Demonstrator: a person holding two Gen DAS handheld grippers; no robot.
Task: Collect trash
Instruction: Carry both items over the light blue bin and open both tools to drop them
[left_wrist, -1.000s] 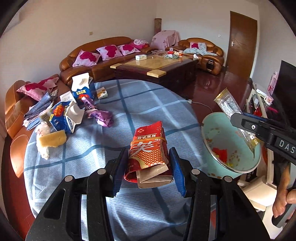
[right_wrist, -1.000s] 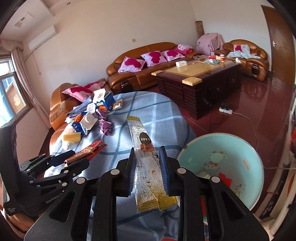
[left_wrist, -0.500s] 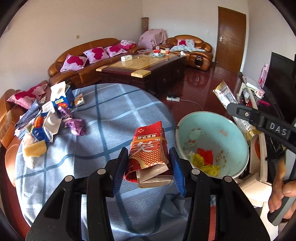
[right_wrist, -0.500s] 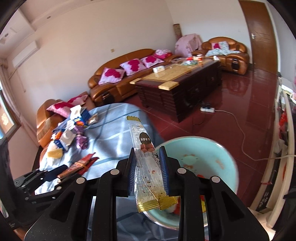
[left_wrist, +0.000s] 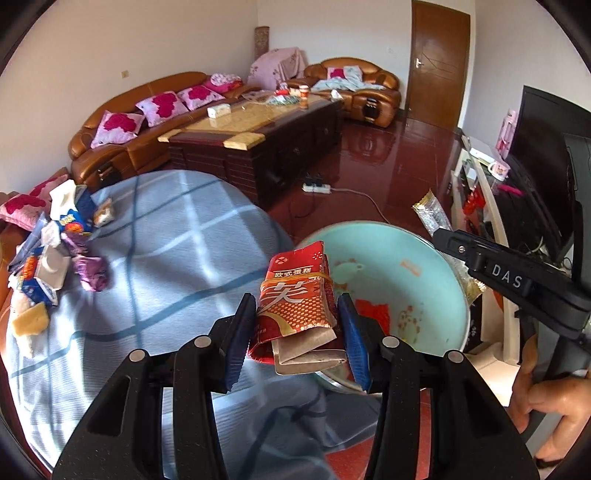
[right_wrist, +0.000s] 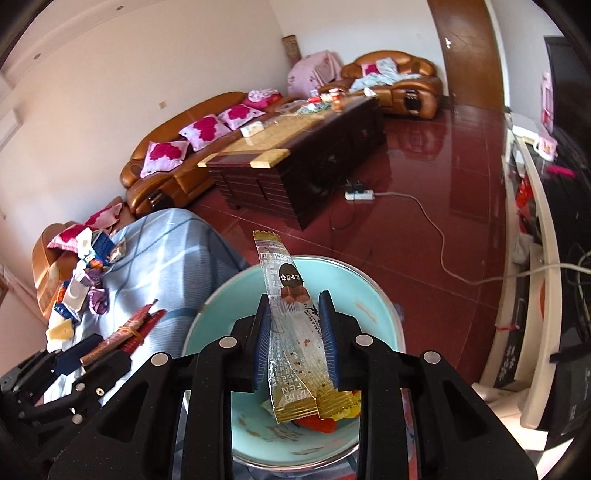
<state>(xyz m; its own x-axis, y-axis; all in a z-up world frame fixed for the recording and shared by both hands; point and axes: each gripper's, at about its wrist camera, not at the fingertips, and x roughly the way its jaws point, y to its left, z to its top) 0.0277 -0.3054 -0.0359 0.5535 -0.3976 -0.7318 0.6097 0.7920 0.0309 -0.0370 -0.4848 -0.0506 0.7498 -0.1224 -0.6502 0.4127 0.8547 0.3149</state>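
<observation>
My left gripper (left_wrist: 297, 308) is shut on a red snack packet (left_wrist: 295, 299) bundled with brown paper, held over the near rim of a light-blue basin (left_wrist: 424, 258). My right gripper (right_wrist: 295, 314) is shut on a long clear wrapper (right_wrist: 291, 325) with gold ends, held above the basin (right_wrist: 373, 295), which holds red and yellow scraps. The right gripper and its wrapper (left_wrist: 434, 214) show at the right of the left wrist view. The left gripper with the red packet (right_wrist: 125, 332) shows at the lower left of the right wrist view.
More trash (left_wrist: 55, 247), cartons and wrappers, lies at the far left of the round table with the blue checked cloth (left_wrist: 166, 240). A dark coffee table (left_wrist: 258, 147), brown sofas and a power strip (left_wrist: 316, 188) on the red floor lie beyond. A TV stand (left_wrist: 487, 206) is at right.
Both grippers have swung right, away from the table and toward the basin. The red packet now hangs over the basin's rim and the clear wrapper hangs over its middle.
</observation>
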